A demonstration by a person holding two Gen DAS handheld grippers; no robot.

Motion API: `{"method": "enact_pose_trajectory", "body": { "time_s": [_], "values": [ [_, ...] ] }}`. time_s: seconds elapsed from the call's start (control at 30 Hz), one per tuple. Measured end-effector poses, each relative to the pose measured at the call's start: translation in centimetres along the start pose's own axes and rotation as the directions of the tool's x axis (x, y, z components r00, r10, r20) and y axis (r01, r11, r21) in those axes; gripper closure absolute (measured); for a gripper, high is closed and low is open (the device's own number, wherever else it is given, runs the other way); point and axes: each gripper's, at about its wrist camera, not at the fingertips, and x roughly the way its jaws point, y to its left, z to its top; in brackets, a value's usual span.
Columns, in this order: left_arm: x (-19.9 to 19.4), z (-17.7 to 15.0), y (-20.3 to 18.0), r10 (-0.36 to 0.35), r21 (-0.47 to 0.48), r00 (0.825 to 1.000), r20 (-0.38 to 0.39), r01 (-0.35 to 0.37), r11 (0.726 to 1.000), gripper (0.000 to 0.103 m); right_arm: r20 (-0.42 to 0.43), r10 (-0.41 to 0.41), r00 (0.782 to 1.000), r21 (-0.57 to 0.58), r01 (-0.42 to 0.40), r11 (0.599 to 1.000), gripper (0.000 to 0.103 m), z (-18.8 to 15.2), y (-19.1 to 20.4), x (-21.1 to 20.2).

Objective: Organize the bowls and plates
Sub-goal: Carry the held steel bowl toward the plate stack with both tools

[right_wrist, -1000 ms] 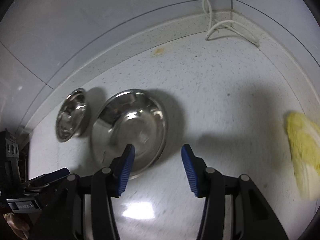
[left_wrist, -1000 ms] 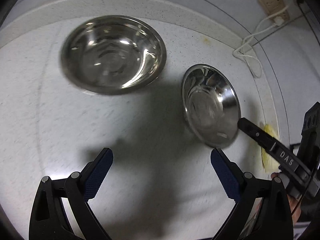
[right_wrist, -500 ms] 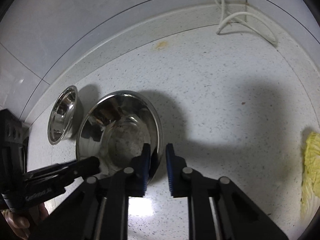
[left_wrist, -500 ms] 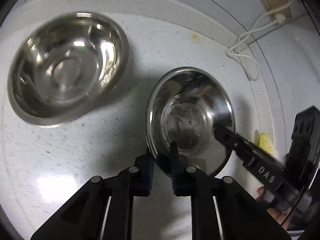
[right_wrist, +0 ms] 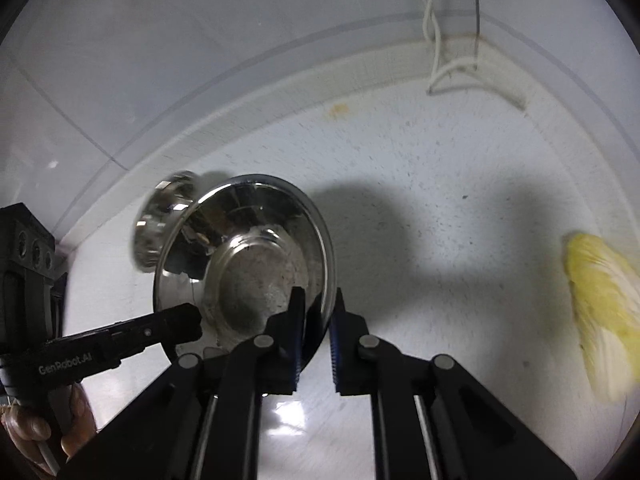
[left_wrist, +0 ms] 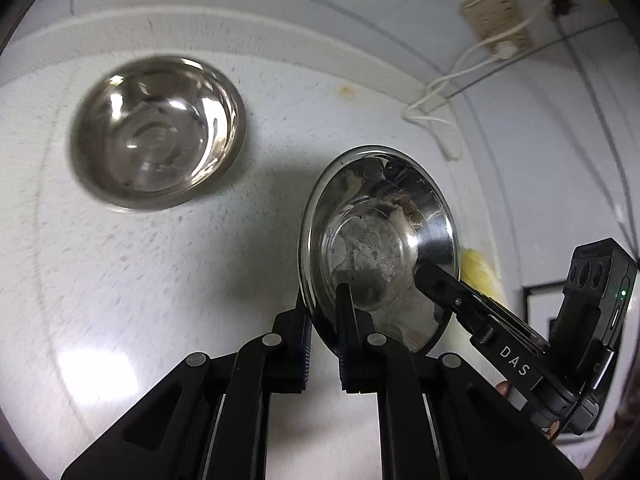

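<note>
Two grippers, left gripper [left_wrist: 323,312] and right gripper [right_wrist: 316,318], pinch opposite rims of the shallow steel dish [left_wrist: 380,236]; raise both evenly, keeping it level, probably toward the deeper bowl [left_wrist: 156,136].

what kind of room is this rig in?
Probably a home kitchen counter. A speckled countertop meets a tiled wall, with stainless steel bowls on it, a leafy yellow vegetable lying to one side, and a wall socket with a white cable.
</note>
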Motion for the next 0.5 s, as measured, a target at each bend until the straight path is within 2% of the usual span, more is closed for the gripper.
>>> {"method": "enact_pose_trajectory", "body": {
  "time_s": [0.13,0.3,0.5],
  "values": [
    [-5.2,-2.5,-0.4,-0.018,0.043,0.999,0.03,0.016,0.999,0.095,0.055,0.02,0.998,-0.018,-0.019,1.0,0.093,-2.4,3.0,-4.3],
    [-12.4,-6.2,0.4,-0.042,0.101,0.997,0.07,0.034,0.994,0.094,0.098,0.058,0.994,-0.073,-0.051,0.996,0.092,-6.2,8.8,-9.1],
    [-17.8,-12.5,5.0,-0.049,0.096,0.998,0.041,0.045,0.994,0.094,0.056,0.099,0.994,-0.176,-0.087,0.981,0.092,-12.6,15.2,-11.0]
  ]
}}
